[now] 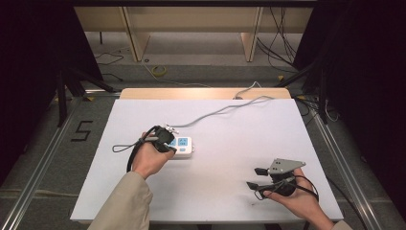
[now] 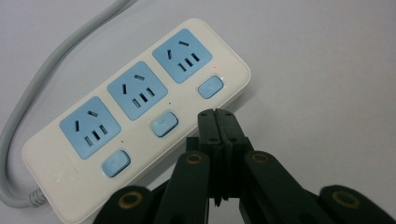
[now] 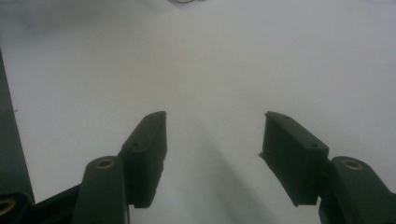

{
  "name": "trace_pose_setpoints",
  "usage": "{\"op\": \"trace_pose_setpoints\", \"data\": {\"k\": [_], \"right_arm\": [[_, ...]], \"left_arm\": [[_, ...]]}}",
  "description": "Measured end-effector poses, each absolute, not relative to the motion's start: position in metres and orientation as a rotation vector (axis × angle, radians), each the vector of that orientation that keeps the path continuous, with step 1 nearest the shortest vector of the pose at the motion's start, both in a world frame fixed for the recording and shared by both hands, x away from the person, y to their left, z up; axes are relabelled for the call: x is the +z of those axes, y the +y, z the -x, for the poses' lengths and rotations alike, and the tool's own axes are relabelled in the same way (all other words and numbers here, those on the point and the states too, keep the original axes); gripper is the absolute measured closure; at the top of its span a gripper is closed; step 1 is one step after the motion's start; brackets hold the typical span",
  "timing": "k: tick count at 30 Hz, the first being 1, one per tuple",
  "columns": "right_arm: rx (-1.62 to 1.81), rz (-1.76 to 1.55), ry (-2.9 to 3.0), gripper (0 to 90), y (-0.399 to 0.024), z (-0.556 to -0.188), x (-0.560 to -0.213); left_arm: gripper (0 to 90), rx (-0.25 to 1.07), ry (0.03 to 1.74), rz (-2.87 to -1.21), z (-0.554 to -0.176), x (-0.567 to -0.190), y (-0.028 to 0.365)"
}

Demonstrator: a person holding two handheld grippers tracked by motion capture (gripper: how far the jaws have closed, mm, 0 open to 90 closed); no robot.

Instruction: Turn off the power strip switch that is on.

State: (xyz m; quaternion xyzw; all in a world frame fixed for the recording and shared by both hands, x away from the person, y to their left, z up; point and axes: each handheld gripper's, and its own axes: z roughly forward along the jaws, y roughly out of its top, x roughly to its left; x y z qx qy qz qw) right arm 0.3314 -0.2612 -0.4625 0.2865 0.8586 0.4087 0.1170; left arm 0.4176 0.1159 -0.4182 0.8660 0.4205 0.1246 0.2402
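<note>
1. The white power strip (image 2: 135, 121) with three blue sockets sits left of centre on my white table (image 1: 230, 143), its grey cord (image 1: 215, 113) running off toward the far edge.
2. My left gripper (image 2: 216, 114) is clenched with nothing in it, tips right by the strip's end switch (image 2: 209, 87).
3. My right gripper (image 3: 212, 140) is spread wide, holding nothing, over bare table near the front right.

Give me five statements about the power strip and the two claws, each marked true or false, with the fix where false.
1. The power strip has three blue sockets. True.
2. The left claw is wide open. False: its jaws are pressed together, holding nothing.
3. The right claw is open over bare table. True.
4. The strip's grey cable runs toward the table's far edge. True.
5. The right claw grips the strip. False: it is well apart from it, near the table's front right.
</note>
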Motion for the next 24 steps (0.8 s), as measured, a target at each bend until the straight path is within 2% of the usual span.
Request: {"op": "trace_pose_setpoints", "data": {"k": [24], "right_arm": [[1.198, -0.839, 2.514, 40.9, -0.2612, -0.3315, -0.4622]], "left_arm": [[89.9, 0.344, 1.144, -2.388, -0.4266, -0.4176, 0.109]]}}
